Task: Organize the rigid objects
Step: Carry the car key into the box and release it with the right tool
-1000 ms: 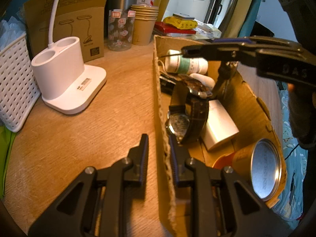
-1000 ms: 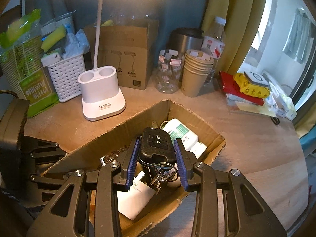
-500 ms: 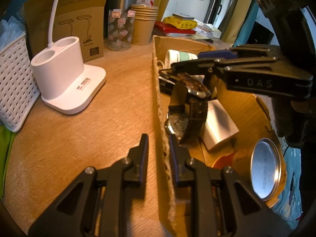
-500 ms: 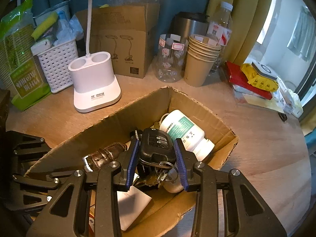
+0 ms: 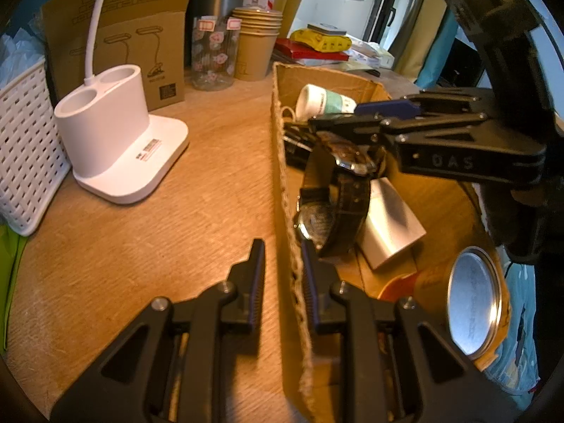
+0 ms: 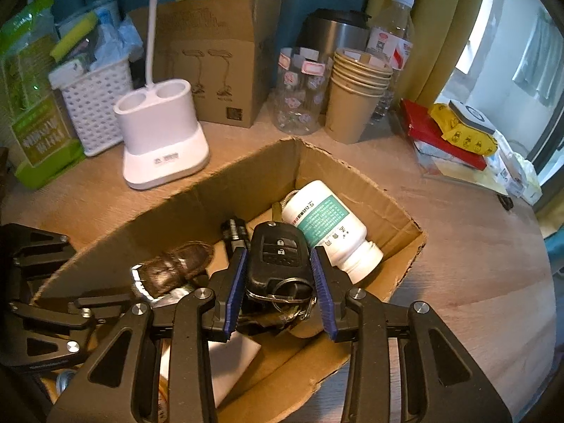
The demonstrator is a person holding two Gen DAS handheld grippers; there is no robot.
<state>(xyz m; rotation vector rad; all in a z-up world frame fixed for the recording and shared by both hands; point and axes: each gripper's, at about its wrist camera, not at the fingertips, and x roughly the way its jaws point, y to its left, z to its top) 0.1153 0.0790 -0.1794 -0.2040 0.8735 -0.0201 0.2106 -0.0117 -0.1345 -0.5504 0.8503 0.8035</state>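
Cluttered wooden desk [image 6: 476, 246] by a curtained window; left gripper [image 5: 282, 275] pinches the cardboard box [image 6: 352, 172] wall; right gripper [image 6: 280, 278] grasps a car key [image 6: 278, 257].

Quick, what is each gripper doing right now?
Left gripper: closed on the brown cardboard box's side wall.
Right gripper: holding the black car key fob over the box.
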